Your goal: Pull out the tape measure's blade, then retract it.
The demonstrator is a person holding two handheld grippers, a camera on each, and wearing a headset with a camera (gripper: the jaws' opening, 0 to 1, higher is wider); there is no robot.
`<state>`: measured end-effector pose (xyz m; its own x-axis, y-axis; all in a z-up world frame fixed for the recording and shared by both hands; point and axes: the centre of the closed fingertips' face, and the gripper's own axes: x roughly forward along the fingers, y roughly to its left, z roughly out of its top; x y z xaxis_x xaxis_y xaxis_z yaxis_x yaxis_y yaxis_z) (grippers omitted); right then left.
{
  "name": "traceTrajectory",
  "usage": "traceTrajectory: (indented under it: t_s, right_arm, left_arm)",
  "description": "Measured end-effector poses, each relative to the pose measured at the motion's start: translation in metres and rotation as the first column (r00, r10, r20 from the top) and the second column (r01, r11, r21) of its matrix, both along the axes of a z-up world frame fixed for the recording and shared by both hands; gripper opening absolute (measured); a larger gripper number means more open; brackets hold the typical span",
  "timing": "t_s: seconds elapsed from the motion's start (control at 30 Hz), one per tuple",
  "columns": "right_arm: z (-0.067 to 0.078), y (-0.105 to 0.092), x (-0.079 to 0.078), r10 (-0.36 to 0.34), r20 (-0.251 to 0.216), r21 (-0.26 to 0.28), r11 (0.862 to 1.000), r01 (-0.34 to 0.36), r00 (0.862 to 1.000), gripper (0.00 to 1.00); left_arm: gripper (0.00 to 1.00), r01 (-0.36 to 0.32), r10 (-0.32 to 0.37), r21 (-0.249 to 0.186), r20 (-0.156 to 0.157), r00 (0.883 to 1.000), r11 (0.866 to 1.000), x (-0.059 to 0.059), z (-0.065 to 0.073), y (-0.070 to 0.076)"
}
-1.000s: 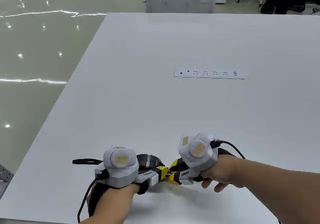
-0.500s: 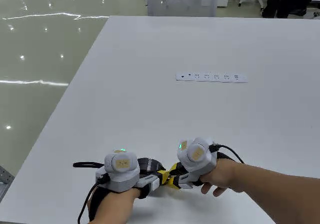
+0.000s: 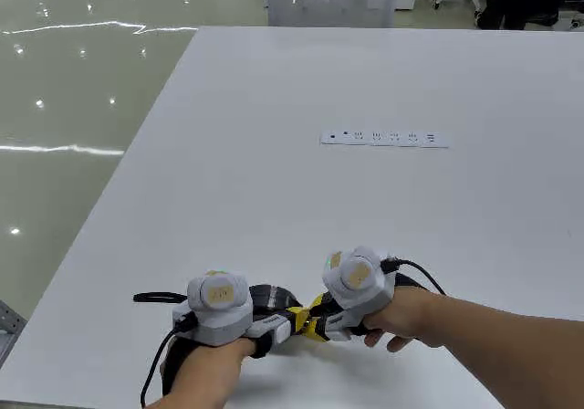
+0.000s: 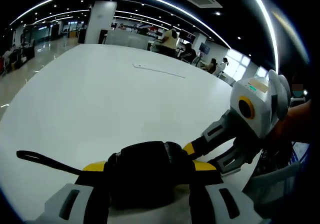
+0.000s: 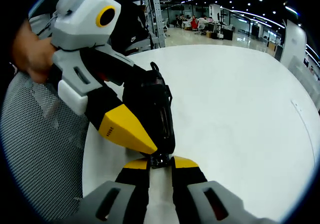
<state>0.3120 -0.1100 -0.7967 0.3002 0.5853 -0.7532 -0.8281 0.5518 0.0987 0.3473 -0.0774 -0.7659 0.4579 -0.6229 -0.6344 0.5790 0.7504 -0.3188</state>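
Note:
A black tape measure (image 3: pixel 272 299) with a black wrist strap (image 3: pixel 155 297) lies near the white table's front edge. My left gripper (image 3: pixel 278 325) is shut on its body. In the left gripper view the case (image 4: pixel 150 171) sits between the yellow-tipped jaws and the strap (image 4: pixel 45 161) trails left. My right gripper (image 3: pixel 313 322) meets it from the right. In the right gripper view its jaws (image 5: pixel 160 163) are closed on the small metal blade tip at the mouth of the case (image 5: pixel 156 109). No length of blade shows. The left gripper's yellow fingertip (image 5: pixel 125 129) presses the case's side.
A white power strip (image 3: pixel 384 139) lies flat mid-table, well beyond the grippers. The white table (image 3: pixel 274 181) spreads wide ahead and to the right. Its left edge drops to a shiny floor (image 3: pixel 73 80). A black cable (image 3: pixel 422 270) runs from the right gripper.

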Motion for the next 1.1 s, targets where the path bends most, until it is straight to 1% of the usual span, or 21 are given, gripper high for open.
traceTrajectory:
  t_s: [0.03,0.07,0.17,0.23,0.3,0.37,0.4,0.47,0.5,0.53,0.57,0.63,0.67,0.7,0.73,0.8,0.9,0.93,1.0,1.07,1.1]
  right_arm:
    - [0.0,0.0,0.0,-0.002,0.001,0.0,1.0,0.002,1.0,0.15]
    - [-0.001,0.0,0.001,-0.006,0.0,0.002,1.0,0.006,1.0,0.15]
    - [-0.001,-0.001,0.001,-0.015,0.004,0.0,1.0,0.015,1.0,0.15]
    - [-0.001,-0.002,0.001,-0.029,0.006,-0.005,1.0,0.029,1.0,0.16]
    - [0.0,-0.003,0.001,-0.048,0.003,0.004,0.999,0.048,0.999,0.2]
    - [0.004,-0.005,0.0,-0.068,0.001,0.014,0.998,0.068,0.998,0.24]
    - [0.006,-0.006,0.0,-0.067,0.005,0.016,0.998,0.067,0.998,0.24]
    - [0.009,-0.008,-0.001,-0.072,0.012,0.016,0.997,0.071,0.997,0.26]
    - [0.011,-0.009,-0.001,-0.074,0.012,0.017,0.997,0.074,0.997,0.27]
    - [0.012,-0.011,-0.003,-0.078,0.011,0.016,0.997,0.078,0.997,0.29]
    - [0.013,-0.013,-0.003,-0.081,0.011,0.016,0.997,0.081,0.997,0.31]
    - [0.018,-0.017,-0.005,-0.087,0.021,0.018,0.996,0.087,0.996,0.34]
    - [0.02,-0.019,-0.006,-0.093,0.025,0.022,0.996,0.092,0.995,0.34]
    - [0.024,-0.022,-0.006,-0.106,0.033,0.031,0.994,0.105,0.994,0.35]
    - [0.027,-0.024,-0.007,-0.12,0.04,0.041,0.992,0.118,0.992,0.36]
    - [0.036,-0.029,-0.01,-0.141,0.059,0.063,0.989,0.137,0.988,0.38]
    - [0.044,-0.042,-0.017,-0.166,0.072,0.075,0.984,0.161,0.983,0.45]
    - [0.046,-0.047,-0.019,-0.172,0.077,0.076,0.983,0.166,0.982,0.47]
    - [0.051,-0.059,-0.024,-0.196,0.087,0.08,0.979,0.189,0.977,0.48]
    - [0.055,-0.071,-0.028,-0.214,0.098,0.068,0.976,0.208,0.972,0.5]
    - [0.059,-0.075,-0.029,-0.222,0.105,0.071,0.974,0.216,0.969,0.51]
  left_arm:
    - [0.61,0.003,-0.003,0.0,-0.013,1.0,1.0,0.0,0.0,0.002]
    - [0.6,0.008,-0.007,0.007,-0.013,1.0,1.0,0.0,0.001,0.002]
    - [0.6,0.063,-0.063,0.031,0.027,0.998,0.998,0.0,0.003,0.001]
    - [0.61,0.102,-0.103,0.013,0.014,0.995,0.995,-0.004,0.005,-0.003]
    - [0.67,0.121,-0.121,0.026,0.006,0.993,0.992,-0.005,0.007,-0.002]
    - [0.76,0.128,-0.129,0.026,0.017,0.992,0.991,-0.003,0.007,0.0]
    - [0.82,0.134,-0.134,0.018,0.036,0.99,0.991,-0.001,0.009,0.0]
    - [0.98,0.148,-0.147,0.0,0.049,0.988,0.989,-0.001,0.013,-0.002]
    - [0.99,0.158,-0.158,0.005,0.054,0.986,0.987,-0.001,0.015,-0.001]
    - [1.0,0.202,-0.202,0.012,0.073,0.977,0.979,-0.003,0.017,-0.003]
    - [1.0,0.224,-0.225,0.023,0.105,0.969,0.974,-0.001,0.02,-0.003]
    - [1.0,0.274,-0.28,0.058,0.131,0.951,0.96,-0.003,0.022,-0.002]
    - [1.0,0.283,-0.29,0.068,0.144,0.946,0.957,-0.002,0.023,-0.001]
    - [1.0,0.267,-0.283,0.108,0.174,0.943,0.958,0.004,0.024,0.006]
    - [1.0,0.264,-0.281,0.108,0.191,0.941,0.958,0.006,0.027,0.009]
    - [1.0,0.27,-0.276,0.059,0.206,0.939,0.961,0.005,0.034,0.011]
    - [1.0,0.269,-0.268,0.026,0.218,0.939,0.963,0.007,0.041,0.02]
    - [1.0,0.275,-0.267,-0.005,0.23,0.936,0.961,0.007,0.045,0.02]
    - [1.0,0.269,-0.262,0.001,0.241,0.935,0.963,0.009,0.044,0.03]
    - [1.0,0.284,-0.269,-0.034,0.228,0.936,0.958,0.006,0.046,0.031]
    - [1.0,0.284,-0.27,-0.029,0.23,0.935,0.958,0.007,0.047,0.033]
